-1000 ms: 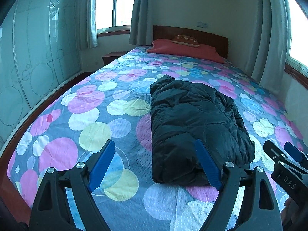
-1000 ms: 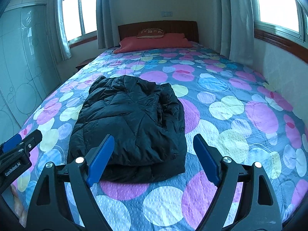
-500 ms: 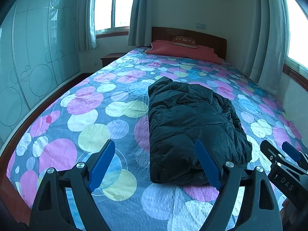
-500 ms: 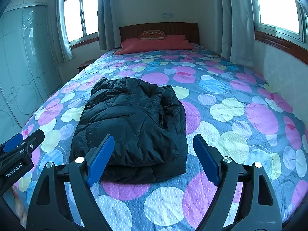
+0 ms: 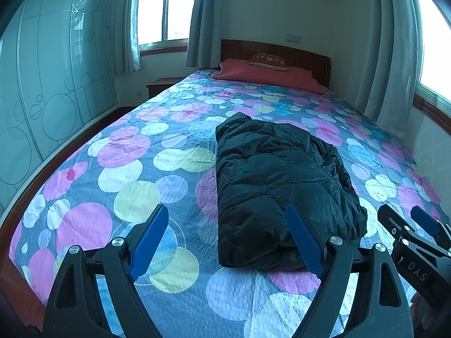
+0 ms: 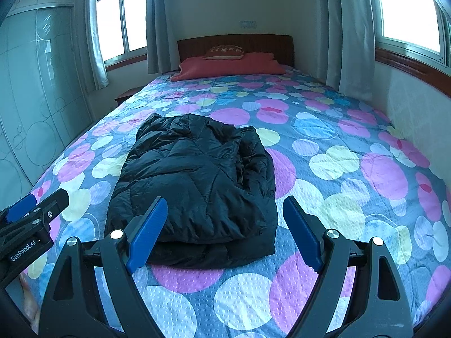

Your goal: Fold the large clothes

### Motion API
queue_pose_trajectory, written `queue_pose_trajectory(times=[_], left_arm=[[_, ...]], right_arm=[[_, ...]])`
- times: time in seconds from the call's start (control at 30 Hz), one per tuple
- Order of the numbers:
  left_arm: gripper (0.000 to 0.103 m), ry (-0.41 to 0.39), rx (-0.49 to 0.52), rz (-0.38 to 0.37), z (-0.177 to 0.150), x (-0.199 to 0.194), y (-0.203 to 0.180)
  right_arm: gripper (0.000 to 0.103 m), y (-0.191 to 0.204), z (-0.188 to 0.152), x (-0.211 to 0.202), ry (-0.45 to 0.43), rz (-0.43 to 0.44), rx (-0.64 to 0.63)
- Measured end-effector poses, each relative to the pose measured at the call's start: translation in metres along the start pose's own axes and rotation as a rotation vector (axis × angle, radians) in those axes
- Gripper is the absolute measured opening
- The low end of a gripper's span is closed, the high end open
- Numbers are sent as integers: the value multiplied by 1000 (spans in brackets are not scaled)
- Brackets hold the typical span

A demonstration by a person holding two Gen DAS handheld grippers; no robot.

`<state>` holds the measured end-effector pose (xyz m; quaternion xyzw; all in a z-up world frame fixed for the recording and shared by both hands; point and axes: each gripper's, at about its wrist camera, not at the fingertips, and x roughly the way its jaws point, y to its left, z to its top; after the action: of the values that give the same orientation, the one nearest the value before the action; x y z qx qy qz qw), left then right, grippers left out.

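The right wrist view shows the black padded jacket (image 6: 197, 186) lying on the bed, in the near half of the mattress and a little to the left of the middle. It is already folded into a thick, almost rectangular bundle, with the layers stacked at the near edge and some loose folds along its right side. Under it is the bedspread (image 6: 352, 169) with large pink, yellow and blue circles, which is otherwise bare up to the red pillow (image 6: 231, 66) at the wooden headboard (image 6: 234, 43). The right gripper (image 6: 224, 231) hangs above the near edge of the bundle, its jaws wide apart and with nothing between them; the blue pads do not touch the cloth. In the left wrist view the left gripper (image 5: 229, 238) also has its jaws apart and empty, near the left near corner of the jacket (image 5: 279, 186), and the right gripper (image 5: 408, 225) is seen beside it at the picture edge. I judge that the folding is almost finished or finished, and both hands are waiting. If one more fold is wanted, the next move needs both grippers to go down to the near edge, close on all the layers together, and carry them toward the far end without letting the slippery padded cloth spring open.
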<state>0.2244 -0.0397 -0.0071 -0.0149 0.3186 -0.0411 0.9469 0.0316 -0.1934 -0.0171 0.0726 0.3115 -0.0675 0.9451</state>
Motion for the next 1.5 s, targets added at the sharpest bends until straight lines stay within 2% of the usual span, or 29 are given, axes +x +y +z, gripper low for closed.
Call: queue_pose_trajectory(times=[0.6, 0.87, 0.93, 1.03, 1.33, 1.4, 1.5], left_arm=[[84, -6, 3, 0, 1, -2, -1], [84, -5, 43, 29, 5, -2, -6], [84, -17, 54, 62, 5, -3, -9], [84, -60, 83, 67, 6, -7, -13], [84, -59, 63, 6, 12, -3, -15], [86, -55, 44, -34, 13, 0, -13], [86, -61, 3, -21, 13, 4, -10]], right_arm=[[84, 2, 1, 0, -4, 2, -7], [84, 4, -1, 0, -4, 1, -8], [84, 4, -1, 0, -2, 1, -9], [84, 4, -2, 1, 0, 2, -12], [84, -3, -3, 7, 5, 2, -9], [84, -6, -3, 9, 6, 2, -8], [84, -10, -4, 13, 13, 3, -5]])
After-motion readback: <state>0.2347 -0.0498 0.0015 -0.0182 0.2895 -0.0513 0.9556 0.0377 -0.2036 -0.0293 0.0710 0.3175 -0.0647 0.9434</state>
